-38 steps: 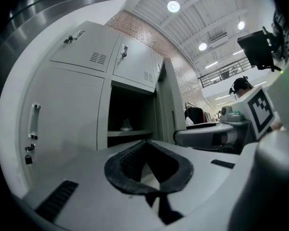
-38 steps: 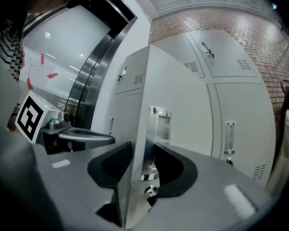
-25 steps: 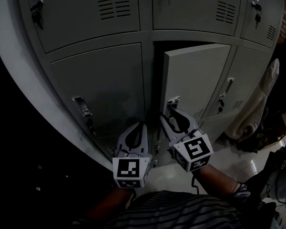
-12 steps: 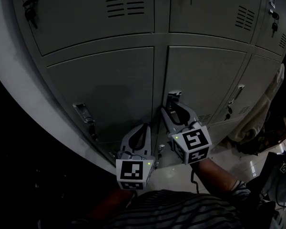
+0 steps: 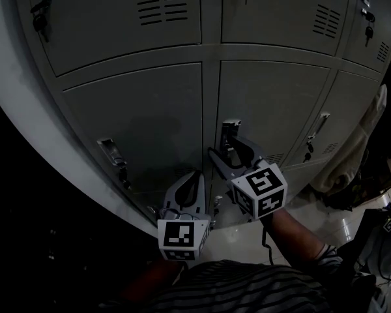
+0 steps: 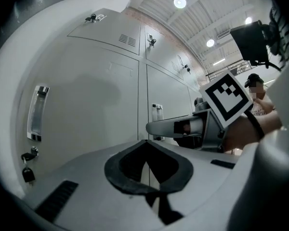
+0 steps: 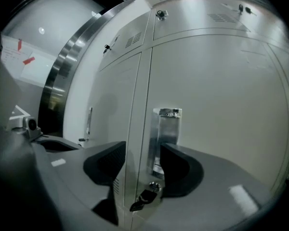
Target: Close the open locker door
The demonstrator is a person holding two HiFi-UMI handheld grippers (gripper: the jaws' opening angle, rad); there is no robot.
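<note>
Plainly, right claw [image 7: 143, 150] frames flat locker door's [image 7: 221, 105] shiny rectangular handle [image 7: 167, 129]

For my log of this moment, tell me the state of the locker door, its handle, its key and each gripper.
Locker door: closed, flush with the neighbouring doors.
Door handle: between the right gripper's jaws.
Key: in the lock below the handle.
Right gripper: jaws apart.
Left gripper: jaws together, empty.

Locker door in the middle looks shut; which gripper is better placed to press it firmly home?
Right. The right gripper has its jaws apart either side of the handle on the locker door, at the latch edge. The left gripper, jaws together and empty, sits lower, left of that door.
</note>
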